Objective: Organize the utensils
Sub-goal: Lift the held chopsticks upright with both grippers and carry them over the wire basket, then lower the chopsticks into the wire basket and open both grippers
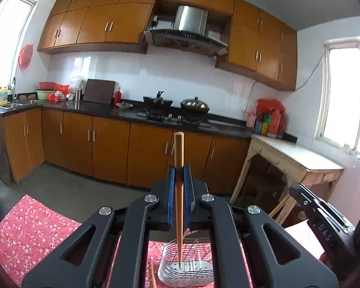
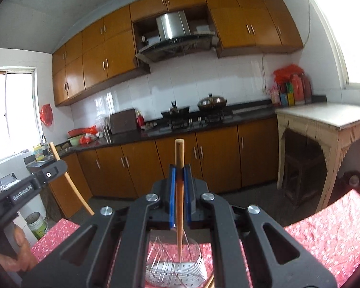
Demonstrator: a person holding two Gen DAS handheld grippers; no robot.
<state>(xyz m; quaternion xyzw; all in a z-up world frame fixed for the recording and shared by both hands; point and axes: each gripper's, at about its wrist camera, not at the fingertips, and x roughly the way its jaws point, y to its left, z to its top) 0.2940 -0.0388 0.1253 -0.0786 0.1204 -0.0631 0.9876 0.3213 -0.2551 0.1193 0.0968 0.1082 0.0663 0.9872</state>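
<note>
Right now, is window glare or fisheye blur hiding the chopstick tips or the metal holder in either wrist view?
Left wrist: windows blown out white, yet the chopstick in the left gripper and the wire holder read sharp. Right wrist: windows overexposed too, edges bent and dark; the chopstick in the right gripper is clear, the holder slightly soft.

My right claw (image 2: pixel 179 168) is clamped on a wooden chopstick (image 2: pixel 179 192), its blue pads pressing both sides. The stick stands upright, its tip down inside the wire utensil basket (image 2: pixel 177 266) on the red floral table (image 2: pixel 324 235). At far left, my left claw (image 2: pixel 33 182) grips another chopstick (image 2: pixel 70 182).
</note>
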